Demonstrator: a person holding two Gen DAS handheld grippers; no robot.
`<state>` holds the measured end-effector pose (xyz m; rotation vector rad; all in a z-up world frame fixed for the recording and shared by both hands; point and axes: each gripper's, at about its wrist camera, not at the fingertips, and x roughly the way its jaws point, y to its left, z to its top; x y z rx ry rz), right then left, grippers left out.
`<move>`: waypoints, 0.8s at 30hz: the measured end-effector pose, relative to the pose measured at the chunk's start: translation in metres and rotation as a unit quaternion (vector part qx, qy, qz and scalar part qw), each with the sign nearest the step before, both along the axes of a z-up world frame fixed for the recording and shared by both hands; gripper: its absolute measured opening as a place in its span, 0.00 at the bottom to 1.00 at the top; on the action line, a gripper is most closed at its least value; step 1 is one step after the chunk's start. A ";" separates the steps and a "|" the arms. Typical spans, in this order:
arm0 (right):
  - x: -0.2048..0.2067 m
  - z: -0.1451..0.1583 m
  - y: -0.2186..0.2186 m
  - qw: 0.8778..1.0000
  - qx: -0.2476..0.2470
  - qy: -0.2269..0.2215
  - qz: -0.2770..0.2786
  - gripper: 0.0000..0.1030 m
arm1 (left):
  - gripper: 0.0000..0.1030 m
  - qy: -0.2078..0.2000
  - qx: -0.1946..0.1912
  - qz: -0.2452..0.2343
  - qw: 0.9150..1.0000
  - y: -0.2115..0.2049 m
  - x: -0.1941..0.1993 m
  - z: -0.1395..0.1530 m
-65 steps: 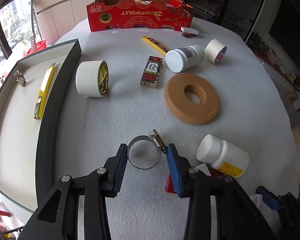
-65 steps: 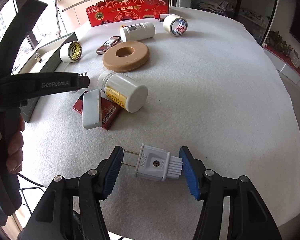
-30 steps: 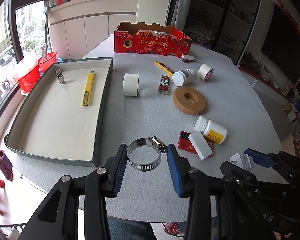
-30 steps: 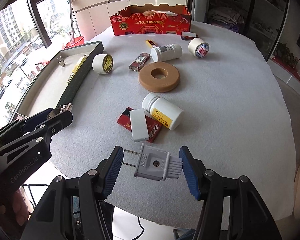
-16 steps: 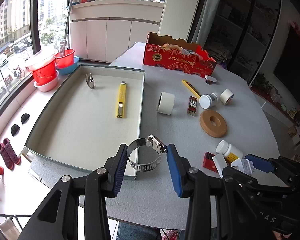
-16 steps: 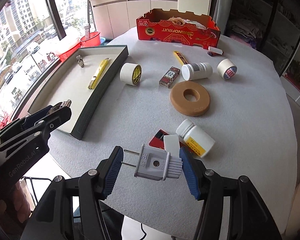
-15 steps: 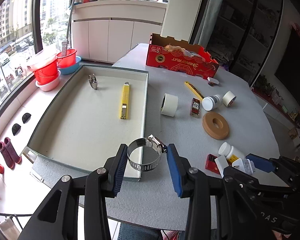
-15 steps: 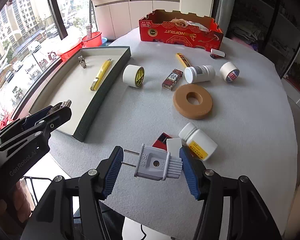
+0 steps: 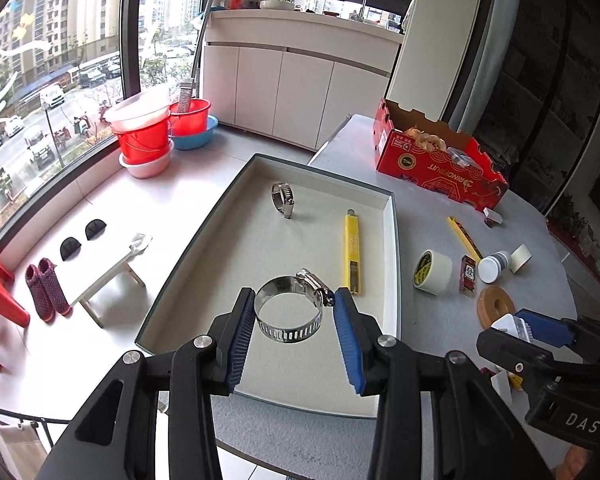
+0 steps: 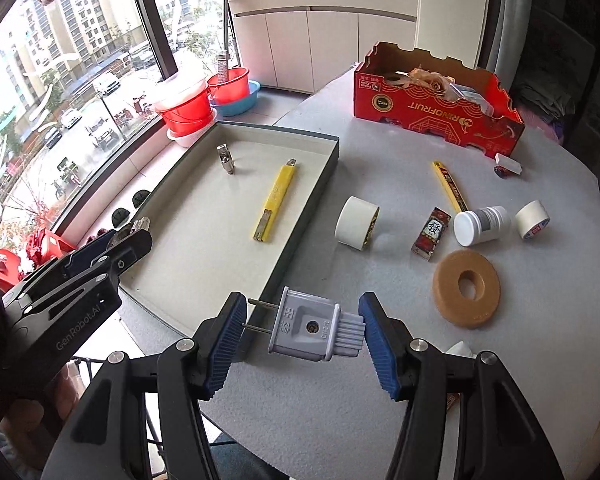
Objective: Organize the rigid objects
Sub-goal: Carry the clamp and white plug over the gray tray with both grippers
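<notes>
Fingers of the left gripper (image 9: 294, 314) clench a metal hose clamp (image 9: 290, 308); those of the right gripper (image 10: 302, 330) pinch a white plug (image 10: 308, 330) end to end. Since a second ago both have swung from over the cluttered table to the grey tray (image 9: 392, 240), now under the left fingers and just left of the right ones. Delivery looks close. Both grippers tilt steeply downward.
</notes>
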<state>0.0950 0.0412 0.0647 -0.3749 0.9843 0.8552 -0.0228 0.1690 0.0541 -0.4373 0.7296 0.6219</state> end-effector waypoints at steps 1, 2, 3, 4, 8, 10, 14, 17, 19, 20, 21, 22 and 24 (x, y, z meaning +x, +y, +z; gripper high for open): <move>0.001 0.000 0.007 1.000 0.001 0.001 0.004 0.58 | 0.42 0.001 0.001 0.005 1.000 0.005 0.001 0.000; 0.001 0.000 0.014 1.000 0.001 0.002 0.008 0.58 | 0.42 0.002 0.000 0.010 1.000 0.010 0.001 -0.001; 0.002 0.000 0.019 1.000 0.001 0.003 0.011 0.58 | 0.42 0.003 -0.002 0.014 1.000 0.016 0.001 -0.002; 0.002 -0.001 0.025 1.000 0.001 0.005 0.015 0.58 | 0.42 0.005 -0.004 0.017 1.000 0.020 0.001 -0.003; 0.004 -0.006 0.044 1.000 -0.002 0.014 0.024 0.58 | 0.42 0.017 -0.008 0.029 0.999 0.035 0.002 -0.012; 0.007 -0.010 0.051 1.000 -0.005 0.018 0.026 0.58 | 0.42 0.023 -0.011 0.034 0.999 0.040 0.004 -0.016; 0.011 -0.018 0.061 0.999 -0.008 0.032 0.024 0.58 | 0.42 0.035 -0.012 0.039 0.999 0.046 0.007 -0.025; 0.013 -0.024 0.065 0.999 -0.011 0.037 0.023 0.58 | 0.42 0.045 -0.013 0.038 0.998 0.049 0.011 -0.032; 0.015 -0.027 0.068 0.999 -0.013 0.042 0.022 0.58 | 0.42 0.051 -0.012 0.037 0.998 0.049 0.013 -0.035; 0.016 -0.028 0.069 0.999 -0.013 0.044 0.021 0.58 | 0.42 0.052 -0.011 0.037 0.998 0.050 0.015 -0.037; 0.017 -0.029 0.071 0.999 -0.013 0.045 0.021 0.58 | 0.42 0.055 -0.011 0.036 0.998 0.051 0.016 -0.038; 0.018 -0.030 0.072 0.999 -0.013 0.047 0.021 0.58 | 0.42 0.057 -0.010 0.036 0.998 0.052 0.017 -0.039; 0.020 -0.031 0.074 0.998 -0.011 0.051 0.021 0.58 | 0.42 0.065 -0.015 0.029 0.997 0.053 0.021 -0.044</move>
